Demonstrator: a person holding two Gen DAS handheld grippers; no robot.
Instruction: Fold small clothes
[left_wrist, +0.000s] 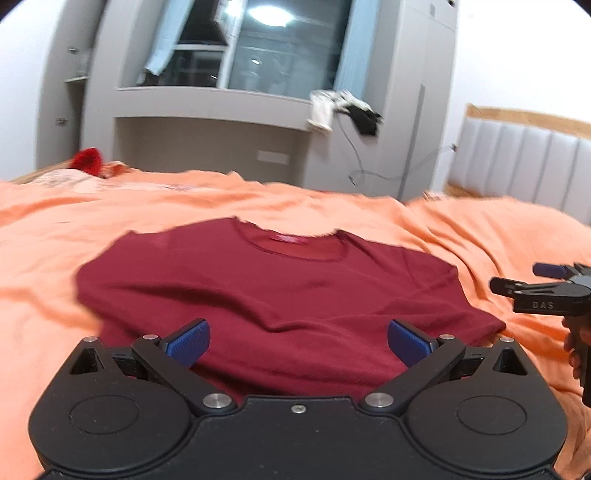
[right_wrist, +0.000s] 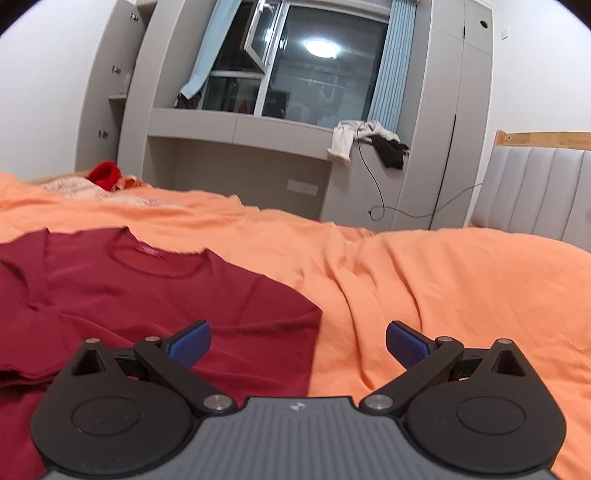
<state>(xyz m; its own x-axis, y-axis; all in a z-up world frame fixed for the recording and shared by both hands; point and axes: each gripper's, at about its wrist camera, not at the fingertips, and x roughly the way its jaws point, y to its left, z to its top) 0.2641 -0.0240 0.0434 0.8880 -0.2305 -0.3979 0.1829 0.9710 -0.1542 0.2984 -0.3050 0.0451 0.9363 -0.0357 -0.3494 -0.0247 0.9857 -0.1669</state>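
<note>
- While both sets of jaws stand spread wide and pinch nothing, the left gripper (left_wrist: 299, 341) hovers low over the near hem of a dark red T-shirt (left_wrist: 273, 291), with red cloth filling the gap between its blue pads.
- Seen through its own camera, the right gripper (right_wrist: 298, 343) straddles the shirt's right edge: the pad at 9 o'clock is over red cloth, the pad at 3 o'clock over the orange bedsheet (right_wrist: 443, 288).
- From the left camera, the right gripper shows at 3 o'clock, just off the shirt's side.
- Lying flat on the sheet, the shirt has its collar (left_wrist: 295, 242) at 12 o'clock, away from the grippers; its lower part looks doubled over or rumpled.
- Judging by this, a fold is about to be gripped. Next, each gripper would need to drop onto a hem corner and close before lifting toward the collar.
- Beyond the bed, a window (right_wrist: 306, 66) and padded headboard (right_wrist: 535, 192).
</note>
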